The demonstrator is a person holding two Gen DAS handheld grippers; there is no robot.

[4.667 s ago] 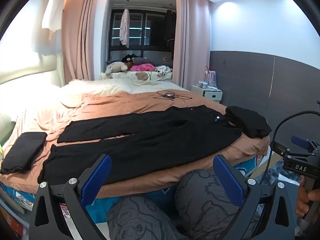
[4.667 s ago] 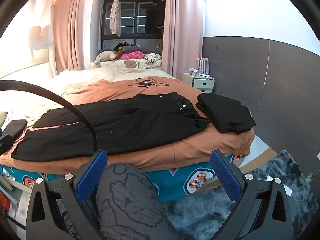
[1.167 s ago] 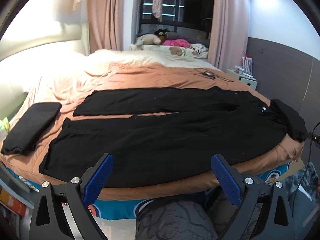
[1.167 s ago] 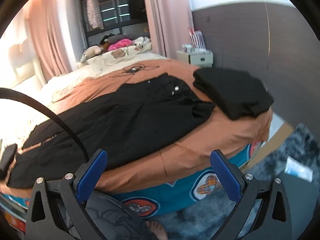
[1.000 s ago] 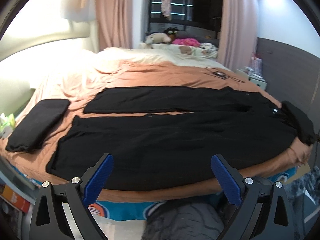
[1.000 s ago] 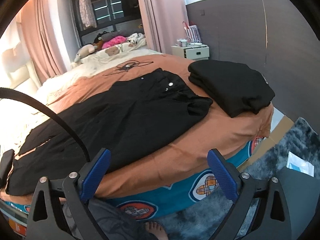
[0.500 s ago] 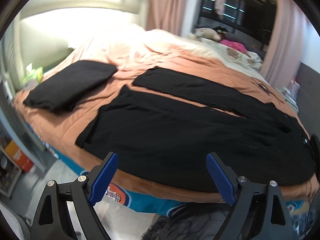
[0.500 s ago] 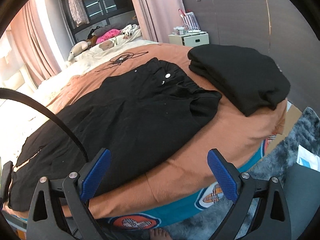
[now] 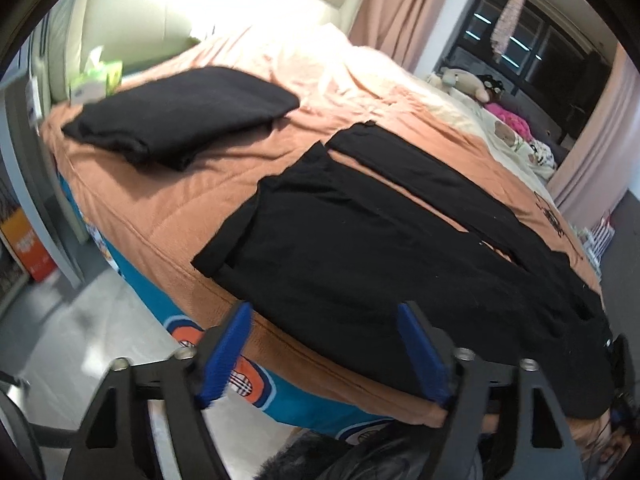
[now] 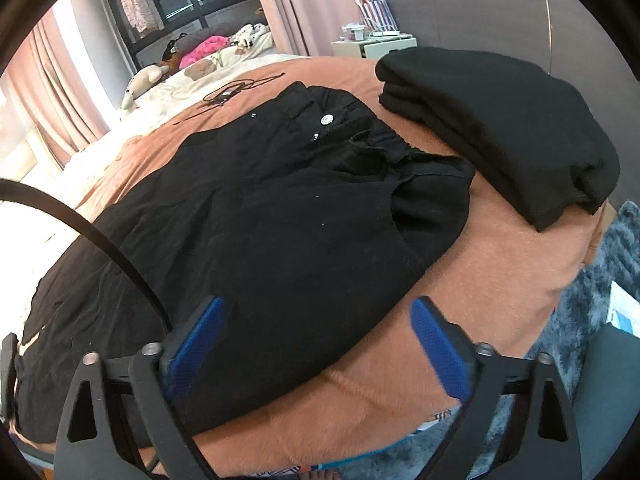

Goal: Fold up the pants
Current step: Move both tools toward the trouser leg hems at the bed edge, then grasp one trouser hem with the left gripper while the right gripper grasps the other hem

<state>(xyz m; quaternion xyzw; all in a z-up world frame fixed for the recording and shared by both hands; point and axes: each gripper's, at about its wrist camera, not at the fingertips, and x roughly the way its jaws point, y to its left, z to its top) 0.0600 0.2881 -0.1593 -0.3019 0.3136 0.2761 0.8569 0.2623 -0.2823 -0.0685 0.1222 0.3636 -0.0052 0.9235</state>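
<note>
Left wrist view: left gripper [image 9: 324, 348] low at 6 o'clock, jaws partly apart and just been closing, nothing between the blue pads [image 9: 226, 350]; hovering over the near bed [image 9: 160, 200] edge, no visible contact with cloth; black pants [image 9: 380, 248] spread flat on the orange cover, legs reaching to 10 o'clock, waist off at 4 o'clock; near leg hem [image 9: 228, 248] folded up slightly at 9 o'clock of the gripper; far leg [image 9: 420, 176] lying apart from the near one, a strip of cover showing between; folded black stack [image 9: 184, 114] at 10 o'clock, well apart from the pants; tissue pack [image 9: 96, 76] beyond it by the headboard; plush toys [image 9: 460, 80] at 1 o'clock near the window.

Right wrist view: right gripper [image 10: 320, 344] at 6 o'clock, jaws wide and just been closing a little, holding nothing; left pad [image 10: 192, 352] over the black cloth, right pad [image 10: 440, 352] over bare cover, touching or not cannot tell; pants' waistband [image 10: 360, 140] at 12 o'clock with a white button [image 10: 327, 119]; second folded black pile [image 10: 500, 128] at 2 o'clock, just beside the waistband; black cable [image 10: 100, 240] arcing across at 9 o'clock; grey rug [image 10: 600, 280] at 3 o'clock.
</note>
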